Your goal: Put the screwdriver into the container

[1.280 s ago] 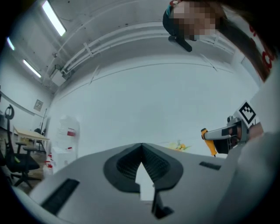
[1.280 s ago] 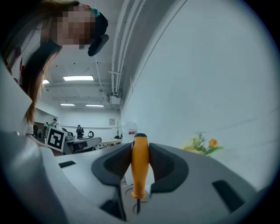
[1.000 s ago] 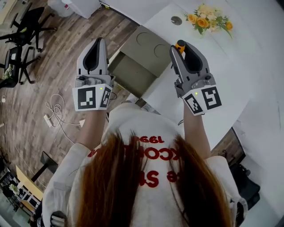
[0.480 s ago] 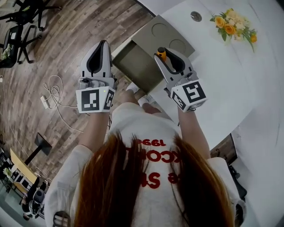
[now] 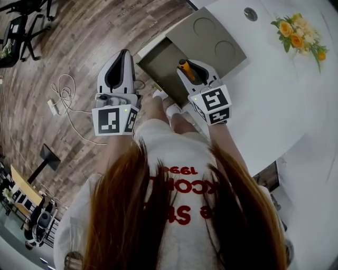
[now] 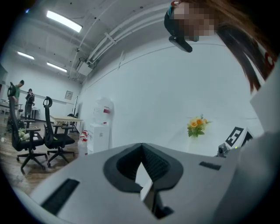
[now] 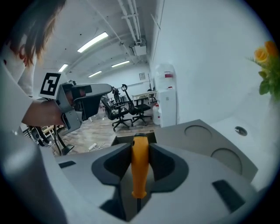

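My right gripper [image 5: 186, 67] is shut on the orange handle of the screwdriver [image 5: 182, 65], which stands up between the pads [image 7: 140, 168], tip end hidden below. It hangs over the open compartment of the grey-olive container [image 5: 161, 71]. The container's flat top with two round recesses [image 5: 214, 39] lies just beyond, and shows to the right in the right gripper view [image 7: 205, 135]. My left gripper [image 5: 122, 54] is held to the left over the wooden floor, shut and empty, its tips meeting [image 6: 141, 145].
The container sits at the edge of a white table [image 5: 274, 89] that carries yellow flowers [image 5: 298, 34] and a round metal inset [image 5: 250, 14]. A white cable [image 5: 66, 100] lies on the floor, with black office chairs [image 5: 21, 26] behind it. A white cabinet [image 6: 101, 124] stands by the wall.
Both grippers have sunk. The right one, still holding the screwdriver, has tipped downward and moved left from over the table to over the container's open compartment.
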A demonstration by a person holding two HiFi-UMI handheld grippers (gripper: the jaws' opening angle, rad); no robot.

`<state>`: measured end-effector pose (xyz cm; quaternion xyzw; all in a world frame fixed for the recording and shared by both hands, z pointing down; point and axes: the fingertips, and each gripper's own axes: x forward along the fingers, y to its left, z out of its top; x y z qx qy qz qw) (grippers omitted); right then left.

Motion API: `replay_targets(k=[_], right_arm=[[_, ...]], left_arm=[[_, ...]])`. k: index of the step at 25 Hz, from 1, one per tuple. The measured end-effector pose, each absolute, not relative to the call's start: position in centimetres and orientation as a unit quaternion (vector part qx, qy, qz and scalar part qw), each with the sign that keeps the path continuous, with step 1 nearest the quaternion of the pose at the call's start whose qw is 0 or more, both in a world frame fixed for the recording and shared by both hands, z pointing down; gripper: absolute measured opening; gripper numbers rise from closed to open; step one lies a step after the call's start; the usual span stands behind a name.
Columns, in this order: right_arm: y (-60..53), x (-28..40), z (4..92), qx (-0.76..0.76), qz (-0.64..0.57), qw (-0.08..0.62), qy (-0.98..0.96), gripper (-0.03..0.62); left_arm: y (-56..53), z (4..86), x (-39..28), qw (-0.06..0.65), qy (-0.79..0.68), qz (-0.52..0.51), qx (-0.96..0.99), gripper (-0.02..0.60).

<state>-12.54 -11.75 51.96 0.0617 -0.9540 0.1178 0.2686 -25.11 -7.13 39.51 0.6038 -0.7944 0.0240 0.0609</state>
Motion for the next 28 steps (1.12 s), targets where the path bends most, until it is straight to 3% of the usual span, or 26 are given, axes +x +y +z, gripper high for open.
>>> replay_targets(k=[8, 12, 14, 18, 28], right_arm=[[-10.7, -15.1, 55.7, 0.039, -0.003, 0.369, -0.928, 0.131], [-10.5, -15.6, 56.0, 0.037, -0.022, 0.381, -0.923, 0.134], [-10.9, -15.6, 55.6, 0.041, -0.006, 0.369, -0.928, 0.133], [-11.8, -15.8, 54.4, 0.056, 0.044, 0.33, -0.941, 0.017], [-15.3, -16.2, 45.5, 0.116, 0.114, 0.164, -0.973, 0.005]], left_arm=[[-6.9, 40.4, -25.9, 0.068, -0.8, 0.031, 0.596, 0.005], [-6.7, 40.4, -26.4, 0.069, -0.802, 0.031, 0.592, 0.005], [-6.7, 40.4, -26.6, 0.07, -0.804, 0.031, 0.59, 0.005], [-6.4, 40.1, -27.4, 0.066, -0.807, 0.03, 0.587, 0.005], [-6.2, 36.7, -29.5, 0.03, -0.814, 0.02, 0.58, 0.005]])
